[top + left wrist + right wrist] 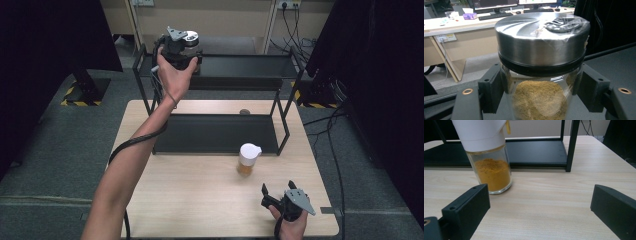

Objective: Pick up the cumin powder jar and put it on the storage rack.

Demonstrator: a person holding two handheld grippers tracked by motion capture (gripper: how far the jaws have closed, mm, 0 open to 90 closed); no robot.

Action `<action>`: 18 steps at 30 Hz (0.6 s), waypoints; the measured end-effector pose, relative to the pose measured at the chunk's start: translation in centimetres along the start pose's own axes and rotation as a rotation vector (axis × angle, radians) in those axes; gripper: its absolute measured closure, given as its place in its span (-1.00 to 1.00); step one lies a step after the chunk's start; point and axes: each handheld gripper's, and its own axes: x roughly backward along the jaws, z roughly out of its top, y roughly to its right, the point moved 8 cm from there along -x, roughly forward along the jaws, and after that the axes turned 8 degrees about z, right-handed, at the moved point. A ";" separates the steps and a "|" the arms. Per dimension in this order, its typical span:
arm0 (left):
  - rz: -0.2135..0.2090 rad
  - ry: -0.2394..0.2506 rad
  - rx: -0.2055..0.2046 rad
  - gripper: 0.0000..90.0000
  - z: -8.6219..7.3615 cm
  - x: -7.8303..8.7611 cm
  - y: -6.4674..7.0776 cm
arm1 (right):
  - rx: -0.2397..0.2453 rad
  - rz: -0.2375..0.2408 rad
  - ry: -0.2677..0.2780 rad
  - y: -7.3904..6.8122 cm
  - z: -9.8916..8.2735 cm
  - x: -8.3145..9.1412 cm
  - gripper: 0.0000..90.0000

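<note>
Nearest the person, the right gripper (pixel 278 193) rests low on the table (pixel 200 200), jaws spread wide and empty, aimed at the white-capped spice jar (pixel 247 159) standing just before the black rack (pixel 215 134), apparently staged for pickup. Farther off, the left gripper (pixel 181 56) clamps the steel-lidded jar (pixel 541 62) of brown granules upright at the rack's upper shelf (pixel 250 65), probably for placement there.

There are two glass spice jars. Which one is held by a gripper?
The jar with the steel lid, holding brownish powder: the left gripper clamps it above the rack's top shelf. The white-capped jar of orange powder stands free on the table.
</note>
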 end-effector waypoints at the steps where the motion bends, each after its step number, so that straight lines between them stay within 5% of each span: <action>1: -0.001 0.002 0.001 -0.34 0.0 0.0 0.0 | 0.000 0.000 0.000 0.0 0.0 0.0 -0.95; 18: -0.004 0.014 0.001 -0.34 -0.3 -0.1 -0.1 | 0.003 0.000 0.000 -0.1 0.0 0.0 -0.95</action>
